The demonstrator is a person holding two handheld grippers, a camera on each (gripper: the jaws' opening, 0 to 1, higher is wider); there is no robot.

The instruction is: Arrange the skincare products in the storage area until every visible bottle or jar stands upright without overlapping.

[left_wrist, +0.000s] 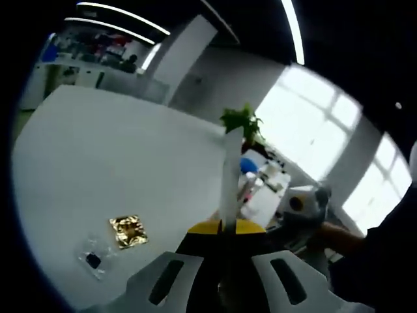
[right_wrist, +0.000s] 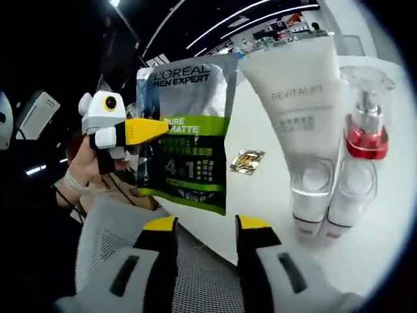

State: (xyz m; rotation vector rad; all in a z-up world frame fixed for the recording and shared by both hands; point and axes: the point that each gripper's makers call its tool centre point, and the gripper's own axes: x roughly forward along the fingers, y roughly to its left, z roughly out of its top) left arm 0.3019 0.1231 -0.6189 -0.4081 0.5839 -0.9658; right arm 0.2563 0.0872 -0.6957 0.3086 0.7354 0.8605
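table (right_wrist: 273, 189) white, bears most items | packet (right_wrist: 189, 130) pinched edge-on in left gripper (right_wrist: 146, 130), above table edge, still to be placed | tube (right_wrist: 303, 124) stands cap-down beside pump bottle (right_wrist: 361, 150), both upright, touching; seem done | gold sachet (right_wrist: 247, 161) lies flat, apart | right gripper (right_wrist: 207, 228) jaws parted, empty | no containers seen

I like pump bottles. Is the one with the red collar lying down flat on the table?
No, the pump bottle stands upright on the white table, right beside the tall white tube.
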